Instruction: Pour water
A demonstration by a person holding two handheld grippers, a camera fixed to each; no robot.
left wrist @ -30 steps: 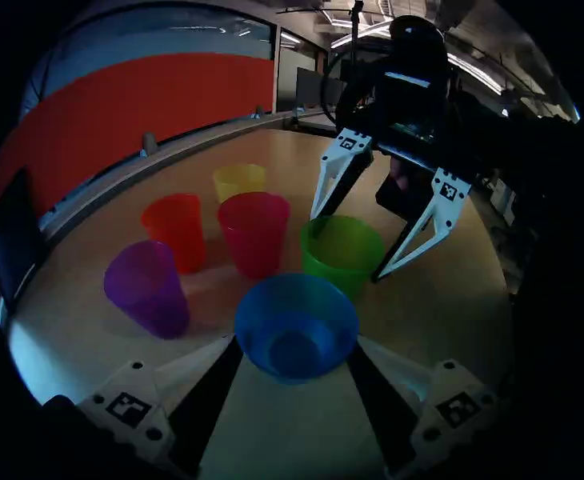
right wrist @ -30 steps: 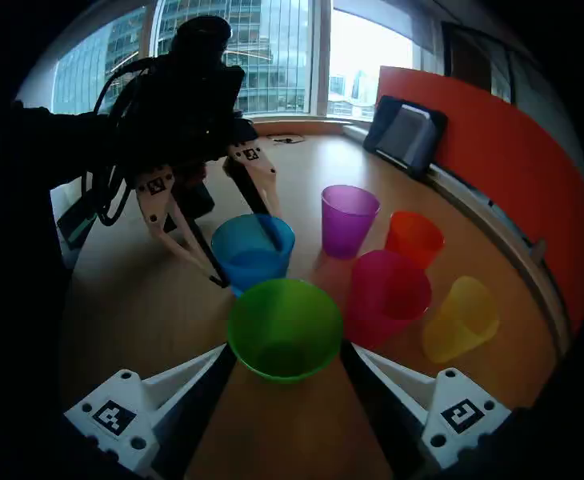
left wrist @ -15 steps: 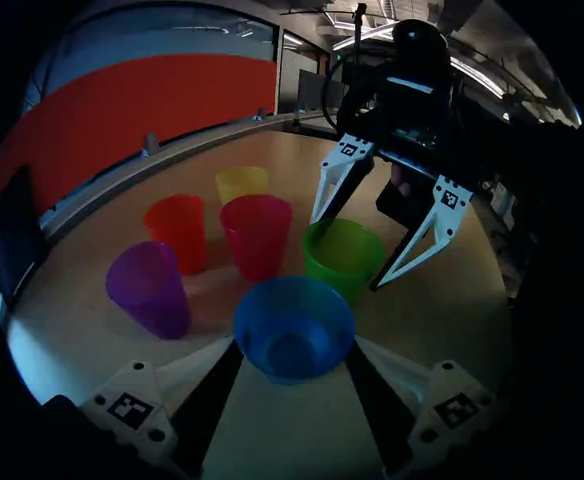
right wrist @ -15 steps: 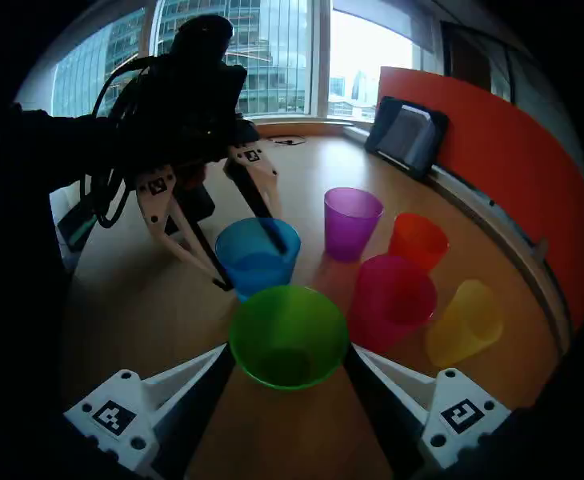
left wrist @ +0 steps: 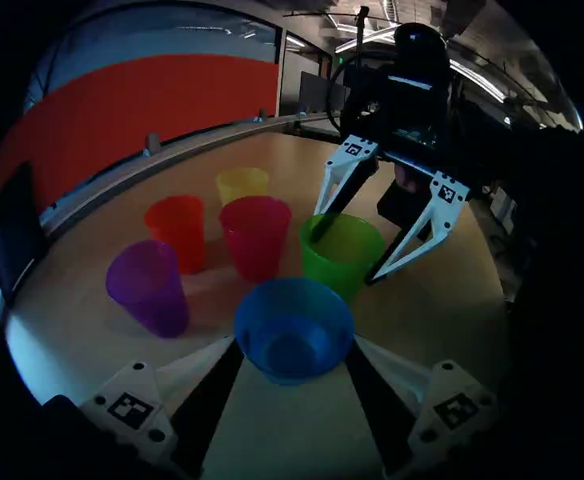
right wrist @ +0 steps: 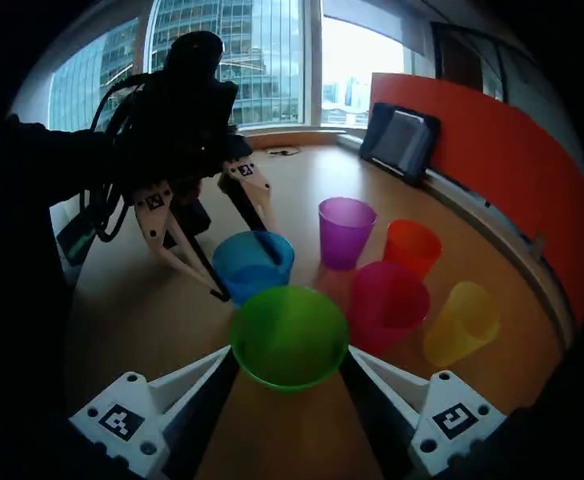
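A blue cup (left wrist: 294,328) with a little water in it sits between my left gripper's (left wrist: 294,342) fingers, which press on its sides. My right gripper (right wrist: 290,350) is shut on a green cup (right wrist: 290,336) that looks empty. In the left gripper view, the right gripper (left wrist: 342,258) holds the green cup (left wrist: 342,250) just behind the blue one, with a person's hand behind it. In the right gripper view, the left gripper (right wrist: 252,278) flanks the blue cup (right wrist: 252,268) right behind the green one.
Purple (left wrist: 148,288), orange (left wrist: 178,228), pink (left wrist: 254,232) and yellow (left wrist: 241,182) cups stand clustered on the wooden table (left wrist: 436,304). An orange wall panel (left wrist: 132,104) runs along the table's edge. A dark case (right wrist: 404,144) leans there near the windows.
My right gripper has lifted the green cup slightly and brought it a little closer to the blue cup. The left gripper and blue cup have barely moved.
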